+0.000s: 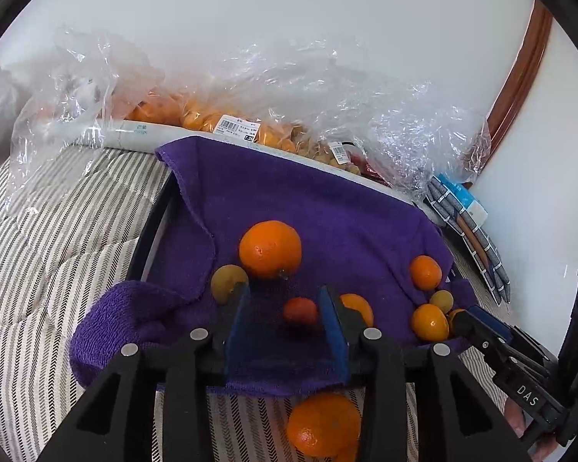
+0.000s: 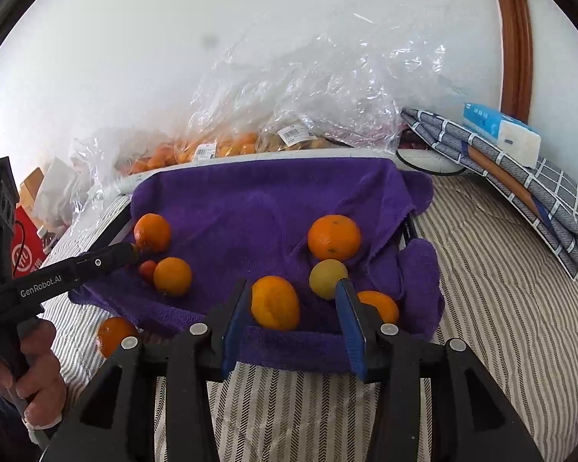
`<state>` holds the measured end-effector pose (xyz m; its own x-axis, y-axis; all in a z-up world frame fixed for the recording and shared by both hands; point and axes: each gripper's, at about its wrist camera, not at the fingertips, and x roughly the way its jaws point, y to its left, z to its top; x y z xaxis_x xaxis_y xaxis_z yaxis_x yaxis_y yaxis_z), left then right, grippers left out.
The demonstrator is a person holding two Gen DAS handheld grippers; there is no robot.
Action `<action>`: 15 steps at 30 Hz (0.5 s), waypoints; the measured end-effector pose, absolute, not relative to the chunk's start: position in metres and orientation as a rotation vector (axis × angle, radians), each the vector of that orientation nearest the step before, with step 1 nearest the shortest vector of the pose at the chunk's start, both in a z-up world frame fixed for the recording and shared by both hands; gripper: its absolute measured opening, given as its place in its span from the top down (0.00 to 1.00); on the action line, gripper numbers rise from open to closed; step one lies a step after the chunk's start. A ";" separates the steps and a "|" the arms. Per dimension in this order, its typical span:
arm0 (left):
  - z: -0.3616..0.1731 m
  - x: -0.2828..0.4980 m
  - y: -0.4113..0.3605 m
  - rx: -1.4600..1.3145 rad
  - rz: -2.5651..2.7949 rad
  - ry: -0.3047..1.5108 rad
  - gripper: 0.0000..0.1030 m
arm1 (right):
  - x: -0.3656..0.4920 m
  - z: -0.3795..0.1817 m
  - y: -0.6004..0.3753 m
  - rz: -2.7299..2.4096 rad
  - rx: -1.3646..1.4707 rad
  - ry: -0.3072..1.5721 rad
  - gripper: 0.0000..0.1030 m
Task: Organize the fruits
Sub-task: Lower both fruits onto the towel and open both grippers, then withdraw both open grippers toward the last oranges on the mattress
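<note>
A purple towel (image 1: 289, 200) (image 2: 258, 200) lies over a black tray and carries loose fruit. In the left wrist view my left gripper (image 1: 285, 296) is open, with a small red fruit (image 1: 299, 311) between its blue pads, a big orange (image 1: 269, 248) and a yellow-green fruit (image 1: 227, 283) just beyond. In the right wrist view my right gripper (image 2: 293, 288) is open around an orange (image 2: 275, 302), with a yellow-green fruit (image 2: 327, 279) and a large orange (image 2: 333, 236) behind it. The left gripper (image 2: 135, 250) reaches in from the left near the red fruit (image 2: 148, 269).
Clear plastic bags of oranges (image 1: 219, 123) (image 2: 227, 146) lie behind the tray against the white wall. An orange (image 1: 321, 423) (image 2: 113, 335) rests on the striped bedding in front of the tray. Folded checked cloth (image 2: 520, 177) and a tissue pack (image 2: 501, 131) sit at right.
</note>
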<state>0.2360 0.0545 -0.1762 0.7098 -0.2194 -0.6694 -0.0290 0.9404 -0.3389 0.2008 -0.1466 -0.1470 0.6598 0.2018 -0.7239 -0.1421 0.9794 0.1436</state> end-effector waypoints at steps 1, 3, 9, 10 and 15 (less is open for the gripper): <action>-0.176 0.234 0.055 -0.334 -0.102 0.779 0.65 | 0.198 -0.146 -0.145 0.191 0.072 0.824 0.56; -0.174 0.227 0.059 -0.337 -0.093 0.766 0.64 | 0.192 -0.145 -0.141 0.199 0.062 0.828 0.56; -0.163 0.203 0.070 -0.331 -0.086 0.718 0.61 | 0.160 -0.137 -0.118 0.243 0.073 0.870 0.56; -0.162 0.198 0.073 -0.325 -0.081 0.710 0.61 | 0.155 -0.136 -0.114 0.245 0.064 0.871 0.56; -0.157 0.174 0.088 -0.284 -0.051 0.681 0.57 | 0.132 -0.139 -0.082 0.323 0.046 0.910 0.55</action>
